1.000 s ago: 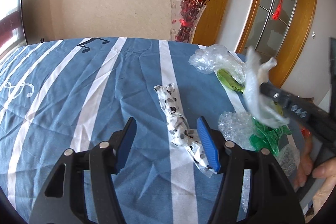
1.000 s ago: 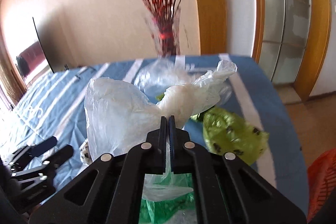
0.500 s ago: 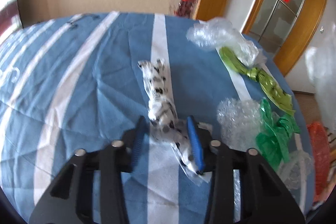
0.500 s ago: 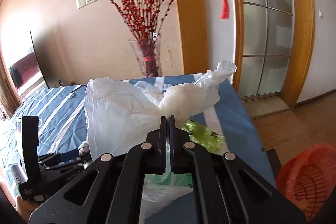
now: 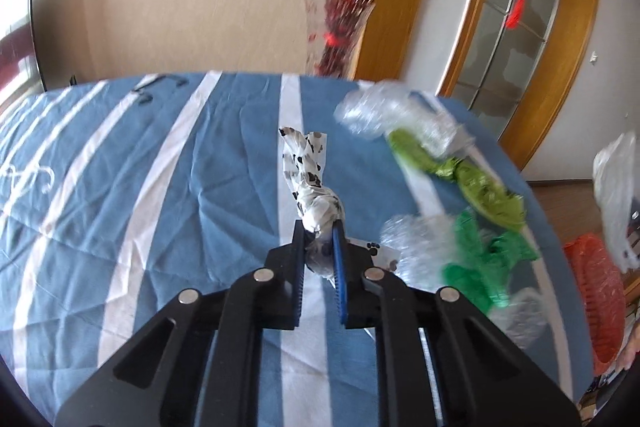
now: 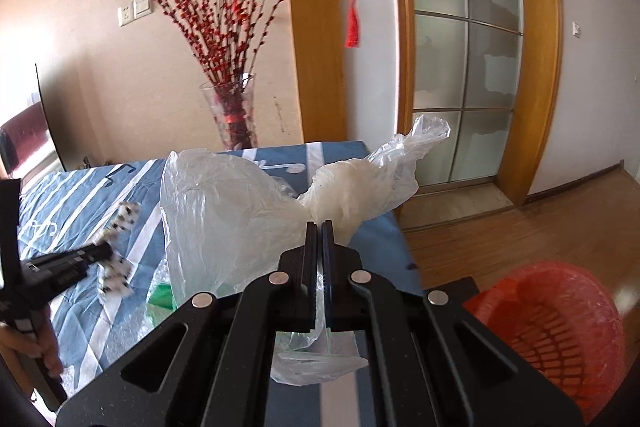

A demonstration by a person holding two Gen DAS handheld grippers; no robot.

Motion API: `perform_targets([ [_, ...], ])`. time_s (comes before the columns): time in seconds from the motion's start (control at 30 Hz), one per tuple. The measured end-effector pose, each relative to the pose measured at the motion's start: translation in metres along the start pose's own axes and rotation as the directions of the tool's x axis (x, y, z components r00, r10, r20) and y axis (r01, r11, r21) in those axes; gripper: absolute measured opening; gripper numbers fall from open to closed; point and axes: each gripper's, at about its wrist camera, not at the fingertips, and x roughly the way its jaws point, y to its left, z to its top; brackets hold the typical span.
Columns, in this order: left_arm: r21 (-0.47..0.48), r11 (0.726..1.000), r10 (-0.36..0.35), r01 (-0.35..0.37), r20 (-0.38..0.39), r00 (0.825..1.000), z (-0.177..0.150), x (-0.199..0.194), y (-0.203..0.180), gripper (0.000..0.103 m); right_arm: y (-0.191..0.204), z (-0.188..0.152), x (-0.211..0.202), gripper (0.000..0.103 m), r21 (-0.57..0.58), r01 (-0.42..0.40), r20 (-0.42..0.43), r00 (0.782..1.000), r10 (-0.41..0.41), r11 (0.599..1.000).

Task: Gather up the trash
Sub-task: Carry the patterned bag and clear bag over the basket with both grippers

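Observation:
A white wrapper with black spots lies along a white stripe of the blue striped tablecloth. My left gripper has its jaws closing on the wrapper's near end, and the blue pads press on it. From the right wrist view, that gripper shows at the left with the spotted wrapper in it. My right gripper is shut on a crumpled clear plastic bag, held over the table's right end. A red mesh basket stands on the floor to the right.
Right of the spotted wrapper lie clear film, a light green wrapper, bubble wrap and dark green plastic. A glass vase of red branches stands at the table's far edge. Wooden floor and a glass door lie beyond.
The left jaws have come together on the spotted wrapper's near end. The right gripper has swung right with the plastic bag, away from the table's middle, and the red basket has come into its view.

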Motion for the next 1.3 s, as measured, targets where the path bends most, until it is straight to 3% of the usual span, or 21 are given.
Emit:
perform_targets([
  [0.27,0.076,0.993,-0.099,0.095,0.055,0.994,0.008,-0.041,-0.047,0.014,-0.032,-0.004,-0.038,0.003,0.044,0.039,0.035,0.999,-0.041,0.998],
  [0.5,0.157,0.963,-0.231,0.221,0.048,0.972,0.004,-0.063,-0.109,0.014,-0.067,-0.020,-0.072,0.003,0.078,0.108,0.062,0.992,-0.113,0.991],
  [1.0,0.291,0.850,-0.448,0.439,-0.038,0.893,-0.032,-0.077,-0.239,0.014,-0.143,-0.046,-0.117,0.003,0.180,0.258,0.068,0.959,-0.274,0.949],
  [1.3,0.336,0.776,-0.522,0.533,-0.130,0.843,-0.053,-0.066,-0.302,0.014,-0.183,-0.061,-0.121,0.003,0.224,0.294,0.026,0.951,-0.307,0.929],
])
